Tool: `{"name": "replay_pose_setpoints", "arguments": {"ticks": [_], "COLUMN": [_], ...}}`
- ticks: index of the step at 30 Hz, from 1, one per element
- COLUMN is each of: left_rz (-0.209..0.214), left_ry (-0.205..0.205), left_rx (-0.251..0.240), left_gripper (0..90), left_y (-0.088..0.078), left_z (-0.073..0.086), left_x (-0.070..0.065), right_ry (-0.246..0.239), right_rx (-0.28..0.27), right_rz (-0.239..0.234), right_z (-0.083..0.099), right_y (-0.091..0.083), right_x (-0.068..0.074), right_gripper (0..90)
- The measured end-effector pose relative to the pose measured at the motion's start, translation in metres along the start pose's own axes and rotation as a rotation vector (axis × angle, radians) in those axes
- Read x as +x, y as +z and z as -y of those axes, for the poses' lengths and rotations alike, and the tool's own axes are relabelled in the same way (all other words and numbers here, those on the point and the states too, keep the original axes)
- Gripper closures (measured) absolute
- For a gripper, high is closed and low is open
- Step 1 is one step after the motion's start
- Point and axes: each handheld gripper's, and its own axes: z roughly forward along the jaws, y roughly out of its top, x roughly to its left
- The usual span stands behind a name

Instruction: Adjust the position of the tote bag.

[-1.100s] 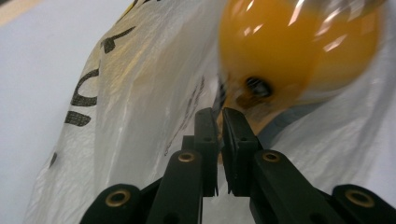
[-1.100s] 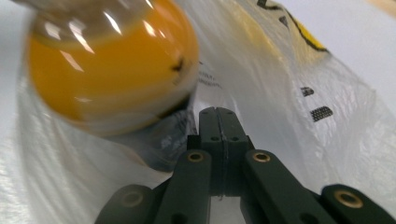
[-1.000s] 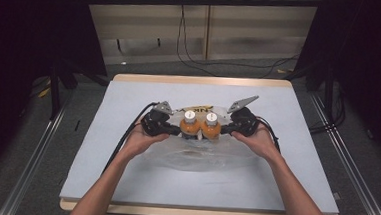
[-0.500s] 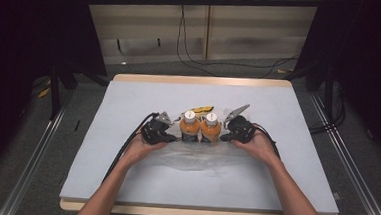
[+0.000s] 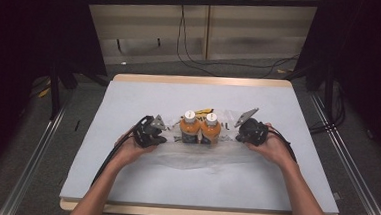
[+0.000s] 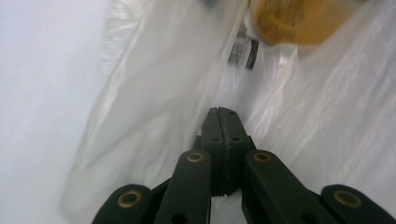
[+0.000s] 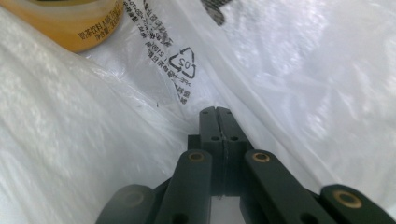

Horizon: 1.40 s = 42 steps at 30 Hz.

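On the white worktop (image 5: pixel 123 183), the left hand-held gripper (image 5: pixel 157 135) and right hand-held gripper (image 5: pixel 238 135) are each clenched on the thin film of a clear plastic bag (image 5: pixel 200 155) at its two sides. Between them, two orange bottles (image 5: pixel 199 129) stand upright, touching, inside the bag. Beyond, bare worktop runs to the far wooden edge (image 5: pixel 200 81).

Two orange bottles (image 5: pixel 199 129) with white caps, clear black-printed plastic bag (image 5: pixel 210 156), white table (image 5: pixel 129 98)
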Motion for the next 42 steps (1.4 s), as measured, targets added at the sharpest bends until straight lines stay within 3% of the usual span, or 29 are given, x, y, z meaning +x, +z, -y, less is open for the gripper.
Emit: {"name": "replay_pose_setpoints", "arguments": {"ticks": [11, 14, 19, 22, 25, 28, 30, 34, 37, 42], "left_rz": [0.001, -0.028, -0.006, -0.008, -0.001, 0.007, 0.004, 0.009, 0.023, 0.009], "left_ry": [-0.012, 0.013, -0.007, 0.010, -0.001, -0.016, -0.004, 0.007, -0.029, -0.019], "left_rx": [0.005, 0.029, 0.005, 0.027, 0.025, -0.001, 0.014, 0.020, -0.004, 0.014], "left_gripper": [90.0, 90.0, 90.0, 90.0, 90.0, 90.0, 90.0, 90.0, 90.0, 90.0], "left_y": [-0.017, -0.021, -0.022, -0.023, -0.025, -0.025, -0.025, -0.027, -0.027, -0.029], "left_z": [0.028, 0.031, 0.035, 0.034, 0.037, 0.040, 0.038, 0.040, 0.043, 0.043], "left_x": [0.009, 0.007, 0.010, 0.009, 0.012, 0.013, 0.013, 0.014, 0.014, 0.013], "right_ry": [-0.029, -0.050, -0.066, -0.074, -0.048, 0.009, 0.019, 0.011, 0.009, 0.018], "right_rx": [0.024, 0.048, 0.086, 0.091, 0.104, 0.044, 0.043, 0.046, 0.045, 0.025], "right_rz": [0.009, 0.033, 0.055, 0.062, 0.085, 0.048, 0.043, 0.050, 0.051, 0.051], "right_z": [0.001, 0.002, 0.010, 0.017, 0.027, 0.046, 0.050, 0.051, 0.052, 0.056], "right_y": [-0.002, -0.003, -0.010, -0.013, -0.018, -0.025, -0.028, -0.028, -0.029, -0.029], "right_x": [-0.001, -0.001, -0.003, -0.005, -0.011, -0.017, -0.019, -0.017, -0.017, -0.017], "right_gripper": [90.0, 90.0, 90.0, 90.0, 90.0, 90.0, 90.0, 90.0, 90.0, 90.0]}}
